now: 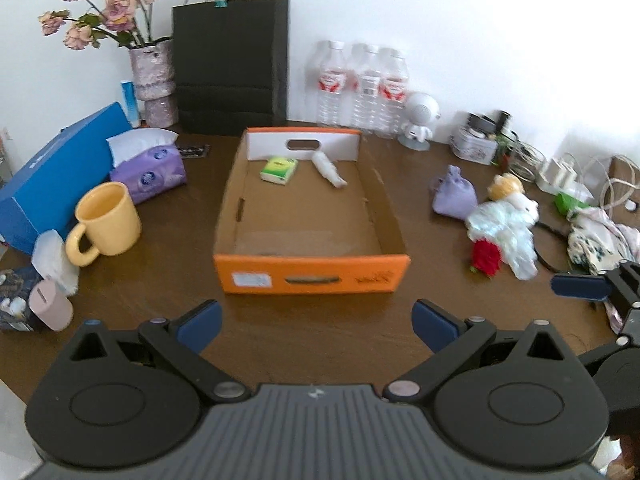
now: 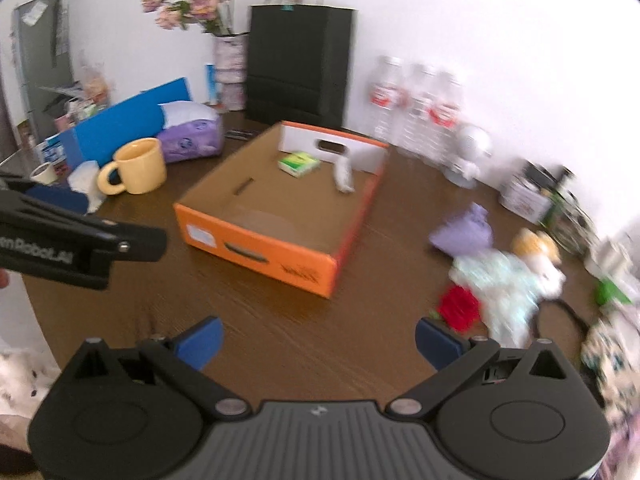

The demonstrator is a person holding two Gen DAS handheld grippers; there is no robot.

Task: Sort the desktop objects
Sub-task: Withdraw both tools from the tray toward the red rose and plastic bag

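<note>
Right in the middle of the brown table point(image 1: 304, 332) sits the orange cardboard box point(image 1: 312, 276), and so far only two things are in it: a green tissue pack point(image 1: 279, 169) and a small white tube-like thing point(image 1: 329, 169), both up at the far end near the handle cutout. So I'd say the sorting has barely got going.

Plenty is still loose. To the right of the box there's a lilac pouch point(image 1: 454, 194), a plush doll in pale blue point(image 1: 506, 228) with a red rose point(image 1: 486, 258) touching it, and some floral fabric point(image 1: 600, 240) further right. On the left: yellow mug point(image 1: 108, 222), purple tissue pack point(image 1: 150, 168), a pink cylinder point(image 1: 50, 306) and a blue box point(image 1: 56, 176). Water bottles point(image 1: 362, 84) and the black bag point(image 1: 232, 64) stand along the far wall; can't say whether those count.

Both tongs are spread wide with nothing in them. The left gripper point(image 1: 316, 322) hovers just near of the box, and the right gripper point(image 2: 318, 340) hangs over bare table with the rose and doll just off its right finger. My guess is that pile goes next. The right view's pretty blurry.
</note>
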